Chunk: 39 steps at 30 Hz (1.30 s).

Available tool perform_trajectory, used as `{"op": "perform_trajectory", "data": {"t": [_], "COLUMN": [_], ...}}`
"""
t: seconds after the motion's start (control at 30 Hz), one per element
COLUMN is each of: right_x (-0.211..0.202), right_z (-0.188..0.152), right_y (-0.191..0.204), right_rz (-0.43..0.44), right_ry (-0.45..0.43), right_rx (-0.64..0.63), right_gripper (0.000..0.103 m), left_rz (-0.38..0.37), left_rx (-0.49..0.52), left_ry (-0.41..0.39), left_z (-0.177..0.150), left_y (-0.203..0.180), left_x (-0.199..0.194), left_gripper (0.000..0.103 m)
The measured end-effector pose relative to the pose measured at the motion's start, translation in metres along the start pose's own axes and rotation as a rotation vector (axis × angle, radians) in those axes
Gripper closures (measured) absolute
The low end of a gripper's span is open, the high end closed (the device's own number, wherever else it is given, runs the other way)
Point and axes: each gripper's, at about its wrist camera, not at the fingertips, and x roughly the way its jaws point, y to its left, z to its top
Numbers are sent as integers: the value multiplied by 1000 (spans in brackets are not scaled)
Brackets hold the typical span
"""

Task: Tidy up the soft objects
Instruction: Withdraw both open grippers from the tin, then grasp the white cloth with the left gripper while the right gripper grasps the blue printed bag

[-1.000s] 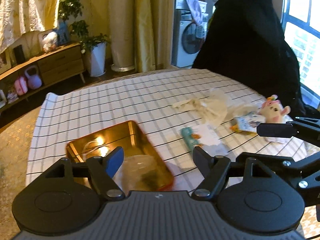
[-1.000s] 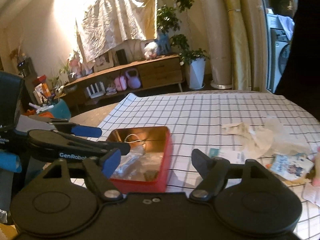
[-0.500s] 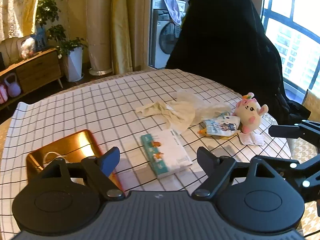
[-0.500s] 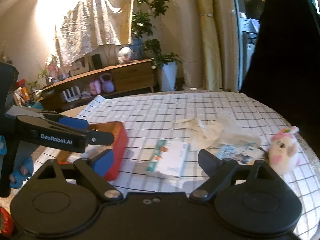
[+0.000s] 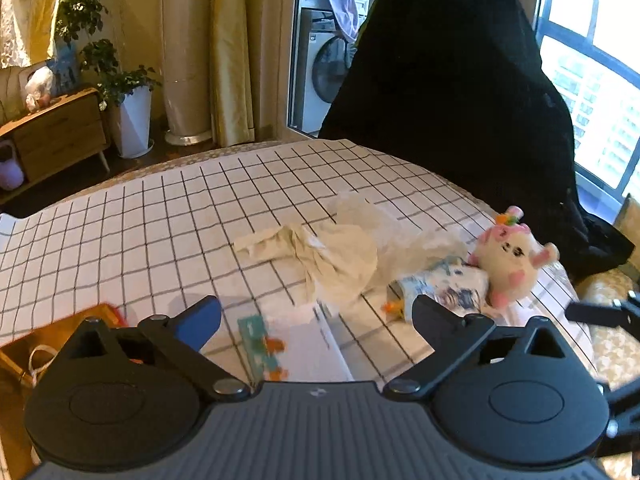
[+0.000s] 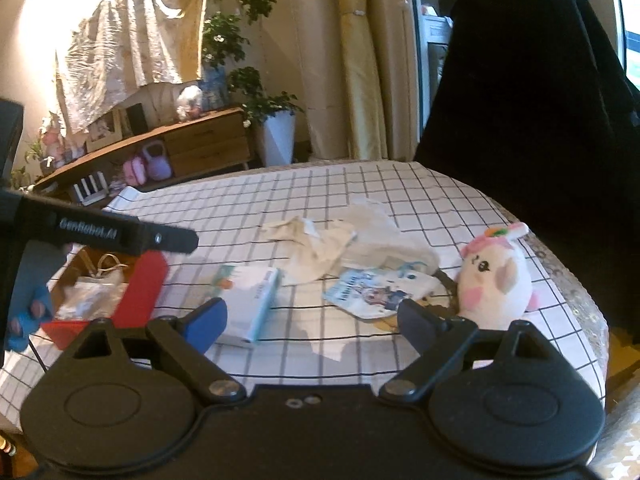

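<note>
A pink-and-white plush toy [image 5: 510, 258] [image 6: 494, 276] sits near the table's right edge. Beside it lie a printed soft packet [image 5: 444, 286] [image 6: 376, 290], a crumpled cream cloth [image 5: 320, 252] [image 6: 316, 244] and a white-and-teal tissue pack [image 5: 288, 346] [image 6: 250, 300]. A red tin [image 6: 136, 292] with a gold inside [image 5: 44, 340] holds clear bags at the left. My left gripper [image 5: 316, 320] is open and empty above the tissue pack. My right gripper [image 6: 312, 320] is open and empty, short of the packet and the plush.
The table wears a white checked cloth [image 5: 160, 216] and its right edge is close to the plush. A black garment [image 5: 460, 80] hangs behind the table. A wooden sideboard [image 6: 200, 148] and a potted plant [image 6: 276, 132] stand beyond it.
Both grippers have swung right, away from the tin toward the cloth, packet and plush, and stayed open. The tin has slid to the left edge of both views.
</note>
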Motion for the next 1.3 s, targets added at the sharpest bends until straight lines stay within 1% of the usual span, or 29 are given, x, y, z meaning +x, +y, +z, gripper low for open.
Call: {"op": "perform_trajectory", "data": {"t": [0.07,0.2,0.37,0.47,0.63,0.73,0.83,0.93,1.0,1.23,1.3], "right_x": [6,23,46,59,82,94,104,112,115,121,124], "right_z": [0,-1,0,3,7,9,10,11,11,9,8], "right_y": [-4,-12,-19,-24,-32,-38,-42,-44,-44,-46,-45], "right_rz": [-9,-23,-30,-28,-48,-60,-84,-77,-74,-91,-103], "right_ry": [10,36,72,96,119,133,132,144,150,162,169], "right_rx": [-3,-14,-33,-20,2,31,29,35,43,52,48], "right_gripper": [11,11,11,11,11,12,13,13,13,13,13], "left_rz": [9,9,41,63,108,135,150,133,132,143,145], "left_rx": [-15,-79,-134,-143,-223,-250,-253,-269,-272,-224,-217], "left_ry": [4,16,52,81,119,137,150,175,175,202,201], "left_z": [9,26,43,47,50,53,54,54,54,50,48], "left_y": [0,6,11,12,24,29,31,32,31,18,17], "left_x": [14,43,79,101,133,151,168,184,192,215,217], "left_gripper": [1,1,1,1,1,1,1,1,1,2,6]}}
